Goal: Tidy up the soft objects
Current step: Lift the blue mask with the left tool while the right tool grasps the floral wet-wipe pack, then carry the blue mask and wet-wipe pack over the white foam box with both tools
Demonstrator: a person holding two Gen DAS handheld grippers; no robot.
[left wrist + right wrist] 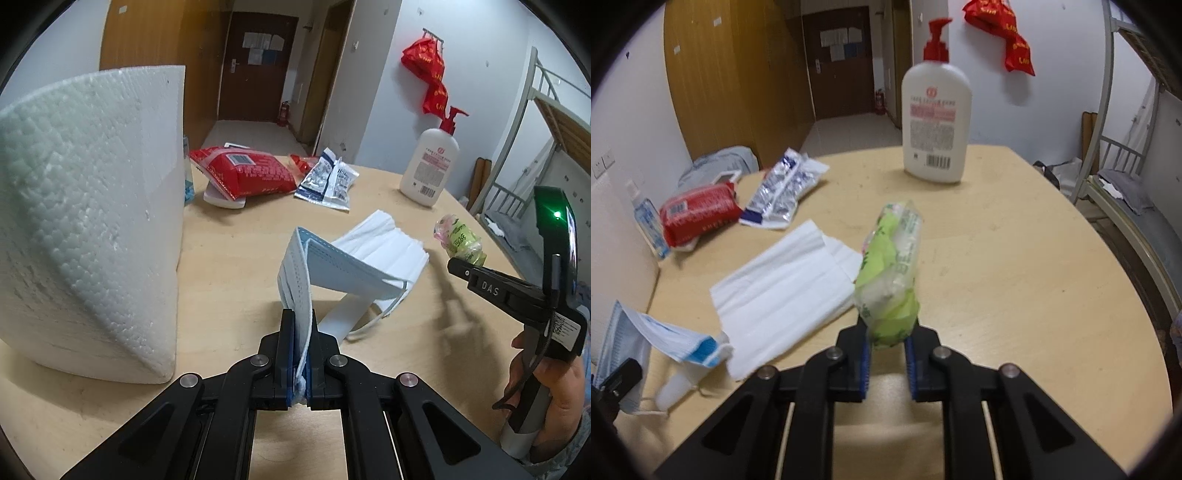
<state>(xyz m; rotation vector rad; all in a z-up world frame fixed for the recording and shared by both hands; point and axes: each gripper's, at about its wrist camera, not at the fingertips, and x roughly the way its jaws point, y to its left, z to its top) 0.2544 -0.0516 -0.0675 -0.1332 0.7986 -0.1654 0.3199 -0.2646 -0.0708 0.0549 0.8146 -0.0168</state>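
Left tongs (pixel 299 332) clenched on a stack of face masks (pixel 317 266), which folds over and droops toward the desk (pixel 229 280). Right tongs (pixel 886 343) grasping the near end of a green tissue packet (pixel 892 266), which points away toward the lotion bottle (pixel 936 114).

Landmark: the lotion bottle, a white pump bottle with a red top, upright at the far edge of the desk. Nearer than the bottle and to its left lies a flat pile of white tissues (pixel 783 284), just beside the green packet. Farther left of the bottle lie blue-and-white foil sachets (pixel 783 188), then a red packet (pixel 700 214). A large white foam block (pixel 92 221) stands at the far left, walling off that side.

Surface: pale wood, rounded edge. Room: a red bag (pixel 428 70) hung on the wall above the bottle, a brown door (pixel 255 66) behind, a metal bunk bed (pixel 1137 177) to the bottle's right.
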